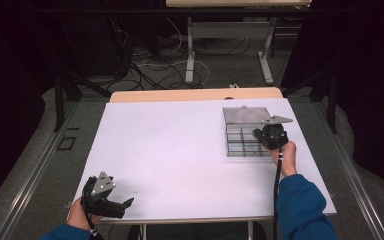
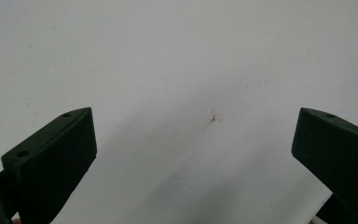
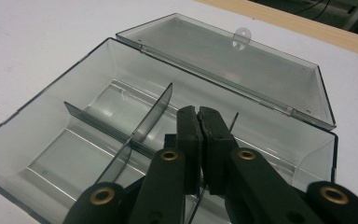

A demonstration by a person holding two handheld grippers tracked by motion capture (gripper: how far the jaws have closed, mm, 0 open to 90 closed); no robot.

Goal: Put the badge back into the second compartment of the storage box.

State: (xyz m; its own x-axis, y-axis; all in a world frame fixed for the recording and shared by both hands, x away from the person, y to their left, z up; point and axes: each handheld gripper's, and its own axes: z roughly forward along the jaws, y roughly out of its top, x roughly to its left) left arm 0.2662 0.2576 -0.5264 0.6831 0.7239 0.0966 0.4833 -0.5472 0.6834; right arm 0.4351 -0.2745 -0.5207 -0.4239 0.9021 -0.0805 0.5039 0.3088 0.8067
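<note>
Right gripper view: our right gripper (image 3: 199, 114) has its jaws pressed together on a thin divider (image 3: 233, 122) inside the open clear box (image 3: 42, 121), lid at twelve o'clock; left gripper (image 2: 193, 135) gapes wide over bare surface (image 2: 177, 56).

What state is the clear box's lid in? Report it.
Open: the lid lies folded back behind the clear box, baring its dividers.
</note>
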